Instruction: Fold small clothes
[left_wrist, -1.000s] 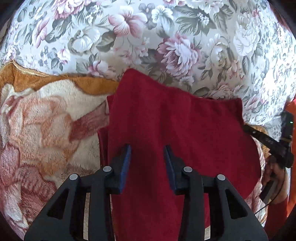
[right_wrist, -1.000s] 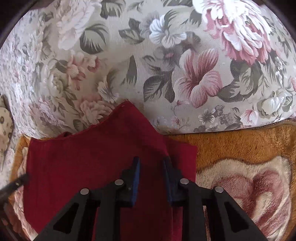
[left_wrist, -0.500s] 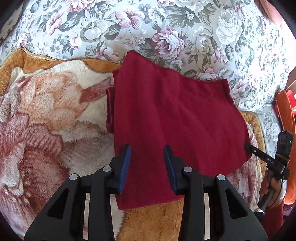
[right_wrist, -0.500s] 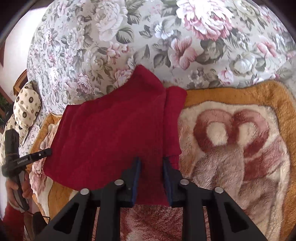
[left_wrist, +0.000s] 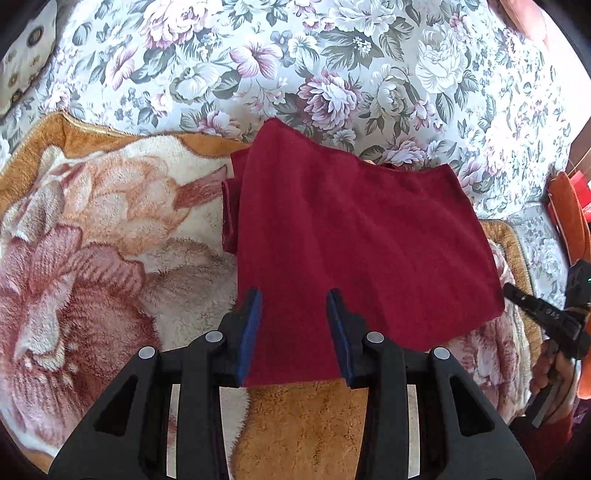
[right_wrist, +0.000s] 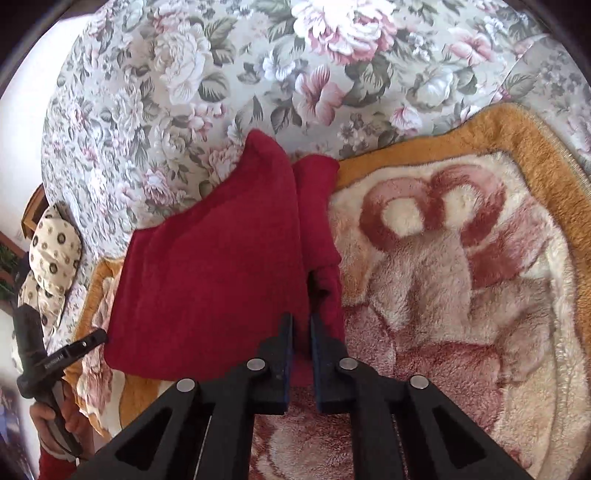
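Note:
A dark red cloth lies flat, folded over along one side, on a fleecy orange and cream blanket. My left gripper hovers over the cloth's near edge with its jaws apart and opening, nothing pinched. In the right wrist view the cloth shows a narrow folded strip on its right side. My right gripper stands over the near end of that strip. Its jaws leave only a thin slit and are opening. The cloth shows through the slit but stays flat on the blanket.
A floral sheet covers the bed beyond the blanket. A spotted pillow lies at the far left, something orange at the right edge. A hand holds the left gripper's handle.
Both grippers have drawn back from the cloth, so its near edge and more blanket show. The cloth lies still. The right jaws stand closer together than before.

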